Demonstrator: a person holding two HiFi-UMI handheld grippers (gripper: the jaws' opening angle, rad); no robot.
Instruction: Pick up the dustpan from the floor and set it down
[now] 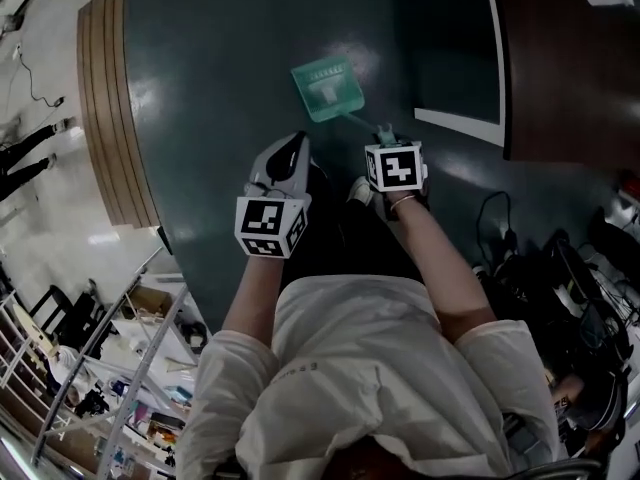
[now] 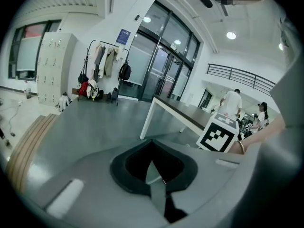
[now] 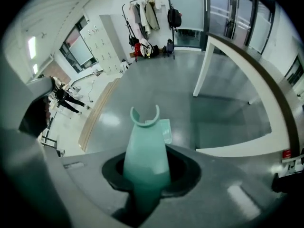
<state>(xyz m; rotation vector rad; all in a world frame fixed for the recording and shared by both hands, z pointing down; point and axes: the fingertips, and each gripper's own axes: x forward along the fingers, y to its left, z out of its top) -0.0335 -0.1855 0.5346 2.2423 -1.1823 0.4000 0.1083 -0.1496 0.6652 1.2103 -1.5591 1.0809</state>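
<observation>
A teal dustpan hangs just above the dark green floor, its pan tilted away from me. Its handle runs back between the jaws of my right gripper, which is shut on it and points steeply down. In the right gripper view the handle's forked hanging end stands up in front of the pan. My left gripper is beside it to the left, apart from the dustpan. Its jaws meet along a thin seam with nothing between them.
A dark-topped table with white legs stands at the right, close to the dustpan. A wooden strip borders the green floor at the left. Cables and clutter lie at the right. A coat rack and people are far off.
</observation>
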